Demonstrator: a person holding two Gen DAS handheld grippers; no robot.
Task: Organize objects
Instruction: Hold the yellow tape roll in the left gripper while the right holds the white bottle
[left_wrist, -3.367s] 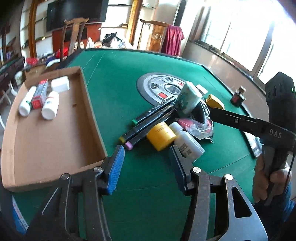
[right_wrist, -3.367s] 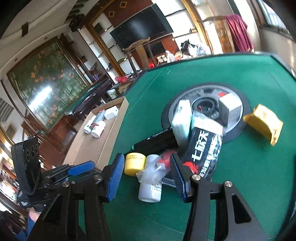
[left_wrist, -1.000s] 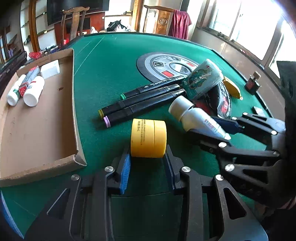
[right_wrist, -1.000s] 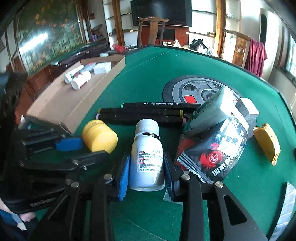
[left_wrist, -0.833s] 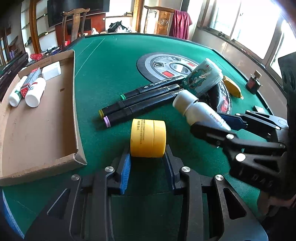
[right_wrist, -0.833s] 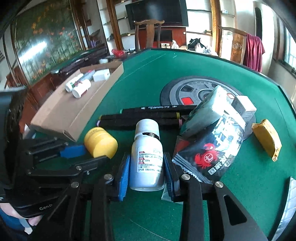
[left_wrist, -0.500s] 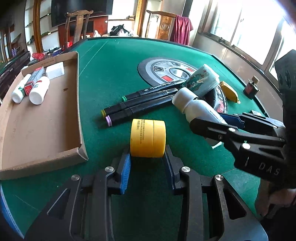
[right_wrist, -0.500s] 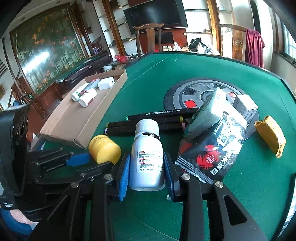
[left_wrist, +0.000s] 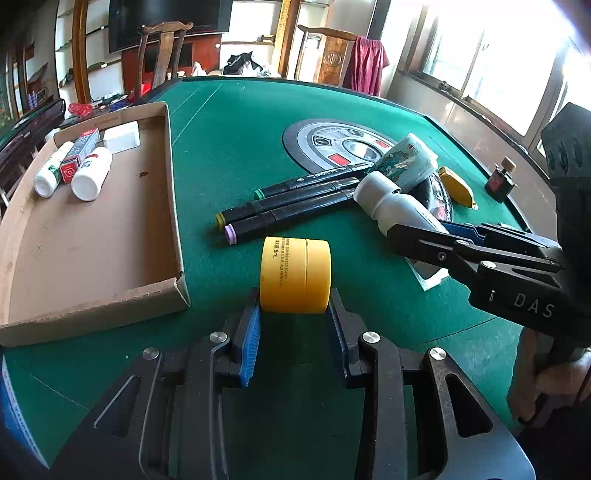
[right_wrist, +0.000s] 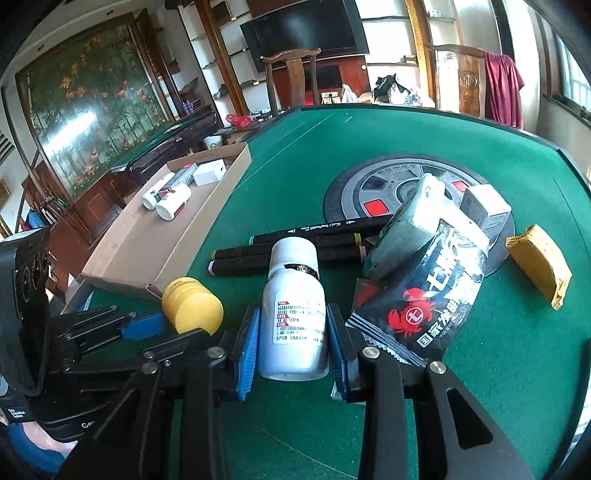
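Lots of bare green table (left_wrist: 240, 122) between the box (left_wrist: 92, 236) and the pens (left_wrist: 291, 206). Open floor inside the box, past its low wall. Blocked on the far right by a pile: black bag (right_wrist: 428, 295), packet (right_wrist: 410, 225), white carton (right_wrist: 484, 210). Bottles (left_wrist: 74, 170) crowding the box's far corner.

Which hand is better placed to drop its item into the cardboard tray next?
Left, probably. The left gripper already grips the yellow jar right beside the cardboard tray. The right gripper, holding the white bottle, is farther away.
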